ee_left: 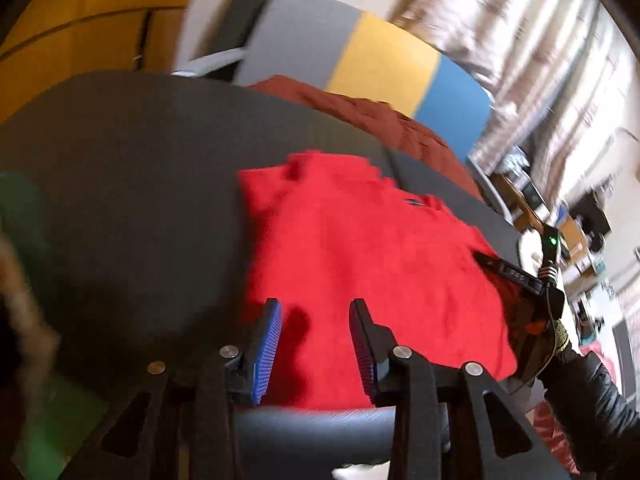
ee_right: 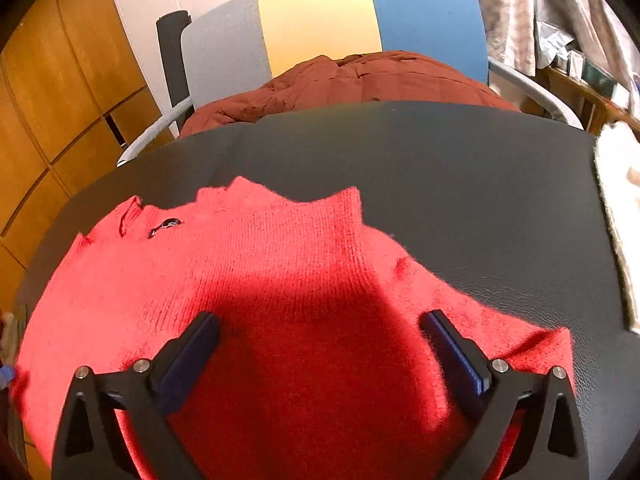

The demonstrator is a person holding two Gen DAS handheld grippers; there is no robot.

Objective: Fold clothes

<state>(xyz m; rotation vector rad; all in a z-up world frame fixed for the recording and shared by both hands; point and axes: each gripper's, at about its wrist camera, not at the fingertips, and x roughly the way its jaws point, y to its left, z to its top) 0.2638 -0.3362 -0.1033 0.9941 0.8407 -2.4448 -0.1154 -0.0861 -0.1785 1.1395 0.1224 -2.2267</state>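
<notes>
A bright red knit sweater point(ee_left: 360, 248) lies partly folded on a dark grey table point(ee_left: 132, 184). My left gripper point(ee_left: 316, 312) hovers over the sweater's near edge, its jaws a little apart with nothing between them. The right gripper's body shows at the sweater's right side in the left wrist view point(ee_left: 532, 300). In the right wrist view the same sweater point(ee_right: 280, 280) fills the lower frame on the table point(ee_right: 480, 184). My right gripper point(ee_right: 320, 328) is wide open just above the sweater, with nothing between its jaws.
A dark red padded garment point(ee_right: 360, 80) lies on a chair point(ee_right: 320, 12) with a grey, yellow and blue back beyond the table. Wooden cabinets point(ee_right: 52, 92) stand at left. A white cloth point(ee_right: 620, 200) lies at the table's right edge. A green garment point(ee_left: 24, 208) is at left.
</notes>
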